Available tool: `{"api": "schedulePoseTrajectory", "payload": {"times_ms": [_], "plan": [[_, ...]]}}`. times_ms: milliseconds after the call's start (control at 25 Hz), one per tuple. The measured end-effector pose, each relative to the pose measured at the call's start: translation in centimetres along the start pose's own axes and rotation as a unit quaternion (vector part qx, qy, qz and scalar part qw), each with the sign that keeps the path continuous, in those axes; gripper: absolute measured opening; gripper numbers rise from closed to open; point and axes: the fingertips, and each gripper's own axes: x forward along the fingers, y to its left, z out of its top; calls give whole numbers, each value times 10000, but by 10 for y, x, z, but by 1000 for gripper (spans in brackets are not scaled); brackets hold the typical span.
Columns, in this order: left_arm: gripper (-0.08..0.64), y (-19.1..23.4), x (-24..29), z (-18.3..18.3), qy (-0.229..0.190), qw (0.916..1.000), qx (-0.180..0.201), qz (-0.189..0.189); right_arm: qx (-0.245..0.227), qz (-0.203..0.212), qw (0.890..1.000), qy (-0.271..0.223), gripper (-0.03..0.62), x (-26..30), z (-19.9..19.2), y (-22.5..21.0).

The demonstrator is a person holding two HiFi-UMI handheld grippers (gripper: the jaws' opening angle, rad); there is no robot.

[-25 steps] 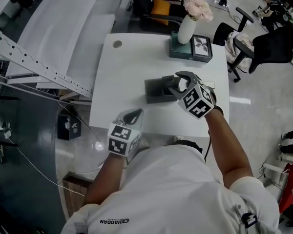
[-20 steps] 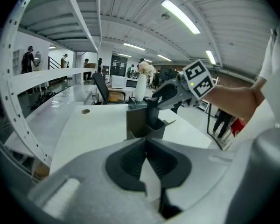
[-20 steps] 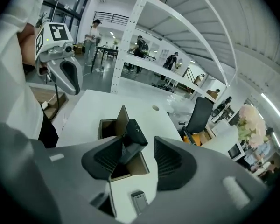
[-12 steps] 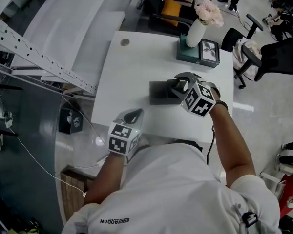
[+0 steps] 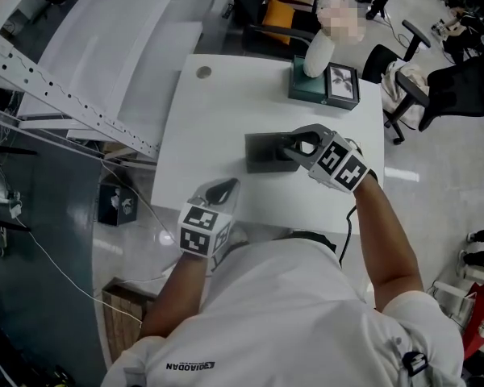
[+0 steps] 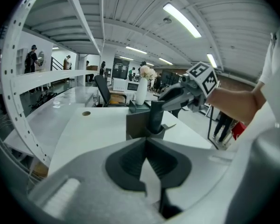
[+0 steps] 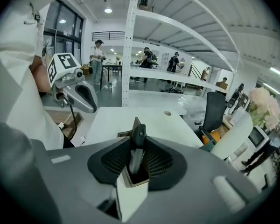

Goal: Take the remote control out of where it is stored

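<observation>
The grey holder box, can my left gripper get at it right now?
Probably yes. Only bare table lies between the left gripper and the holder box. The right gripper, whose jaws have just been closing on the remote control, occupies its right end. Left jaws are shut.
</observation>
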Motion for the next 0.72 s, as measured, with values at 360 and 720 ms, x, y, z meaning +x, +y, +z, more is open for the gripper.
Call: {"api": "schedulePoseTrajectory", "payload": {"times_ms": [360,720], "plan": [[3,-1,-10,-3,-117,9998,113,-122,491,-538,9962,-482,100,-34,28,-6],[3,-3,-22,-9,-126,9986,306,-423,592,-1364,9849,-890,98,-76,58,3]]}}
